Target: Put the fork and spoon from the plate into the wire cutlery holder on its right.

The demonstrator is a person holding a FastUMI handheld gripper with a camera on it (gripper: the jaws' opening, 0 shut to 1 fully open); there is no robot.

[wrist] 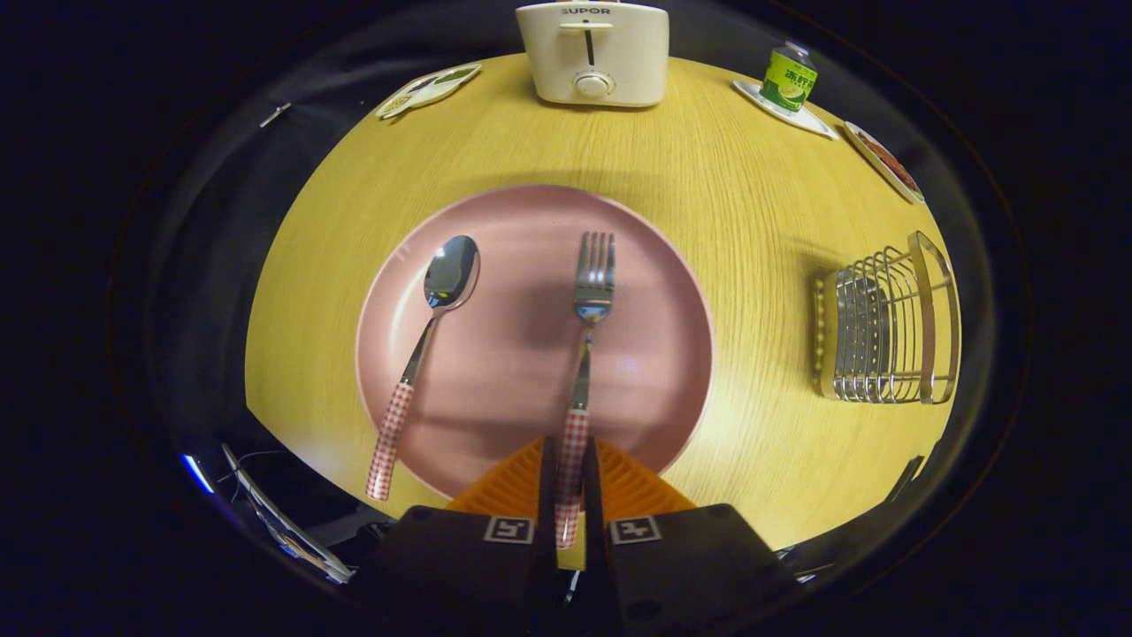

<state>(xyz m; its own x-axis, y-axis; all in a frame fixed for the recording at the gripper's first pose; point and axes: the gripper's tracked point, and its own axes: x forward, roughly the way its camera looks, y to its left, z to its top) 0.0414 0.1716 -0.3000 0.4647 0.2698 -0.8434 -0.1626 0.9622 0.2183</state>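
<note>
Hand-held gripper (570,495) seen clenched on fork (591,292) handle, both fingers pressed against it. Fork lay on plate (672,354), tines at 12 o'clock. Spoon (447,283) lay untouched at 9 o'clock from fork. Wire holder (889,323) stood at 3 o'clock on worktop (752,221), judged empty; nothing delivered yet. Handle end hidden between fingers.

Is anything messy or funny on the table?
Nothing is spilled or broken. The claw is shut on the checked handle of the silver fork, which lies on the round pink plate. The checked-handled silver spoon lies straight beside it. The wire cutlery holder sits to their right.
</note>
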